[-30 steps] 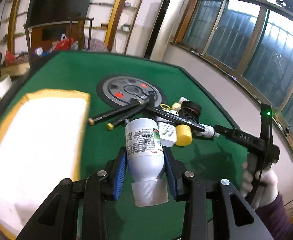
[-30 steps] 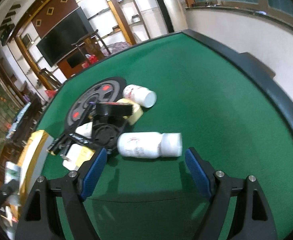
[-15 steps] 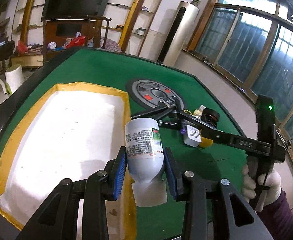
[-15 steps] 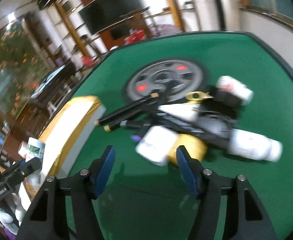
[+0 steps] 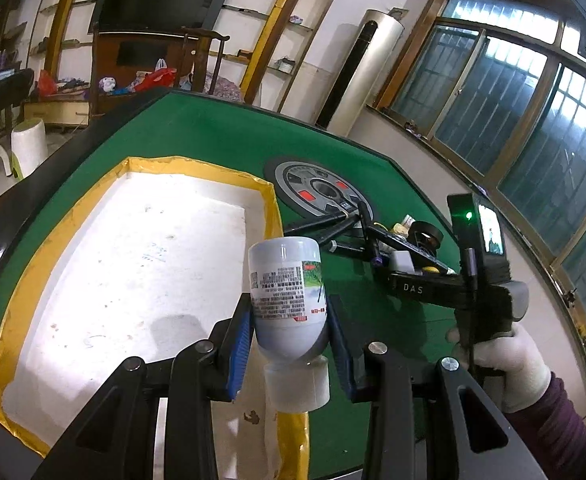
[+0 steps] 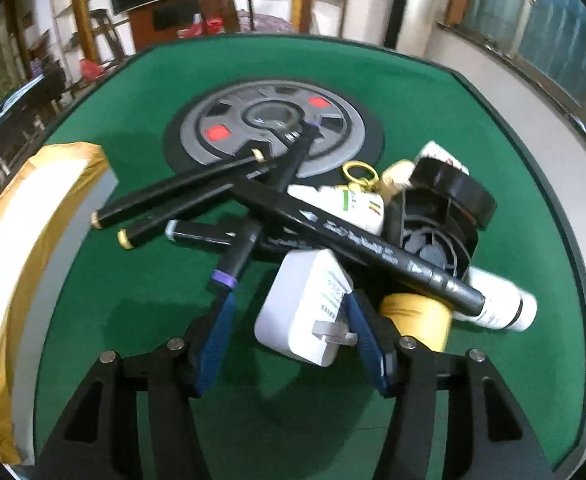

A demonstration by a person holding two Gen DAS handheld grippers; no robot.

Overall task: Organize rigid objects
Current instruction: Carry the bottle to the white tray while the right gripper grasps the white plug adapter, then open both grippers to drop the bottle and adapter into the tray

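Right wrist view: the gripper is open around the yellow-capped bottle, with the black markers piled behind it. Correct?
Not quite. In the right wrist view the open right gripper brackets the white plug-in charger block, not the yellow-capped bottle, which lies outside it, just right of its right finger. The black markers are indeed piled behind.

The left gripper (image 5: 288,334) is held level, its jaws clamped tight. The right gripper (image 6: 289,330) is tilted downward, jaws spread wide, gripped by a gloved right hand (image 5: 501,354).
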